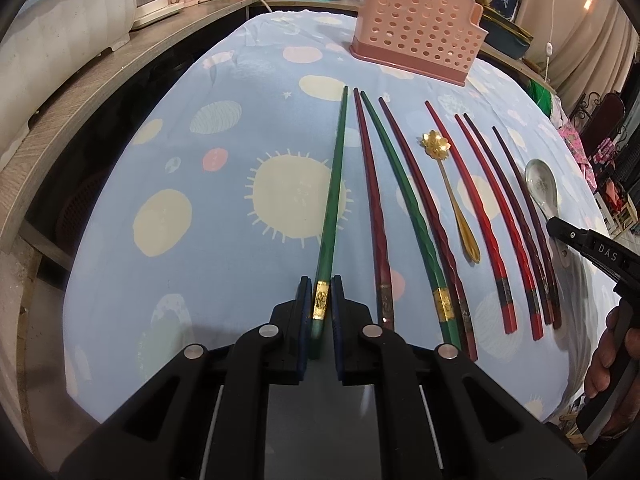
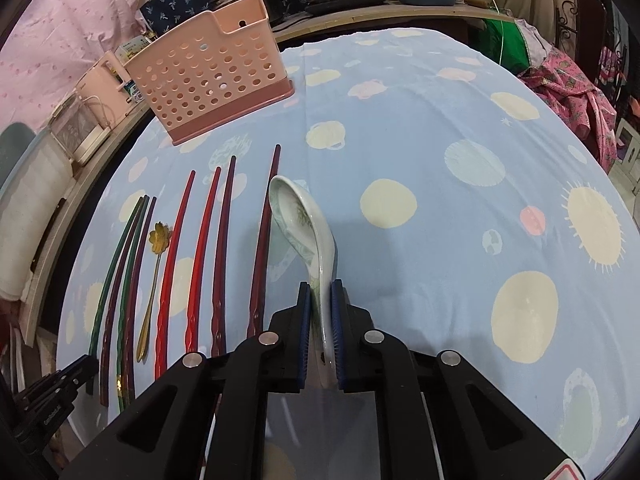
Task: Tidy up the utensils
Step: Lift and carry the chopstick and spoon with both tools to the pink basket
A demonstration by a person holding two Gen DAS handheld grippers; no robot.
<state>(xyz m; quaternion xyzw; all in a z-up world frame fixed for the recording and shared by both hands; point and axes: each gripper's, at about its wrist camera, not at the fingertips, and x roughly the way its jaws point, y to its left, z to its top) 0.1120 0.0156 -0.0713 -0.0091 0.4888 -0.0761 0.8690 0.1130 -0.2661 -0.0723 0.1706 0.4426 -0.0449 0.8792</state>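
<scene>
Left gripper jaws clamped on green chopstick; right gripper jaws clamped on ceramic spoon handle; both at bench near edge.

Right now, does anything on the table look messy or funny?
Mostly tidy. The oddest bit: the two green chopsticks are split up, with a dark red chopstick lying between them. The left gripper has its jaws around the outer green chopstick; the other green chopstick lies apart. The pink perforated plastic holder stands upright.
</scene>
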